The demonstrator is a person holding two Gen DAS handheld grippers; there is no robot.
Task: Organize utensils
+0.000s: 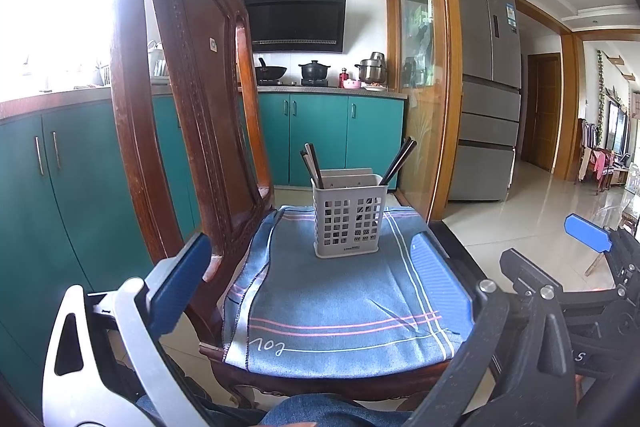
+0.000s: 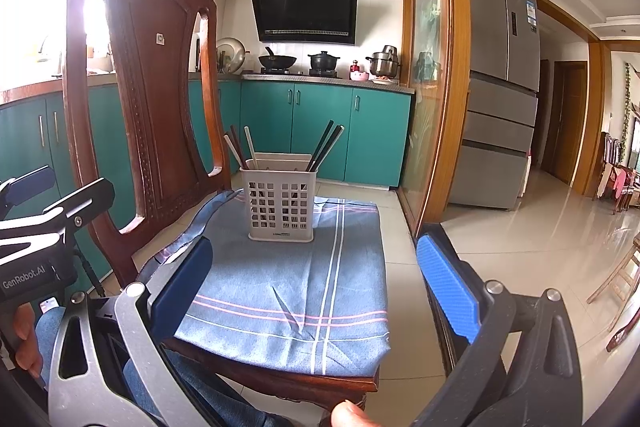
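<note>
Grey perforated plastic, the utensil caddy (image 1: 349,219) stands upright on a blue cloth with pink and white stripes (image 1: 340,307) that is spread over the seat of a carved dark wooden chair (image 1: 192,75). It sits toward the far end of the seat, away from the person, near the chair's tall back. Dark chopsticks (image 1: 398,163) lean out of the caddy's right side, and another bunch of dark and pale sticks (image 1: 312,163) leans out of its left side; a flat pale divider shows above the rim between them. The left gripper (image 1: 312,291) is held low at the near edge of the seat with its blue-padded fingers spread wide apart and nothing between them, well short of the caddy. The right gripper (image 2: 320,287) is held beside it in the same way, jaws wide and empty, its bright blue pad (image 2: 448,291) out over the tiled floor to the right of the chair. Denim-clad knees (image 2: 192,387) show under both grippers, touching or nearly touching the chair's front rail. Behind the chair are teal kitchen cabinets (image 2: 320,131), a black range hood (image 2: 306,11), pots on the counter, and a grey refrigerator (image 2: 500,87) beyond a wood-framed glass door.
</note>
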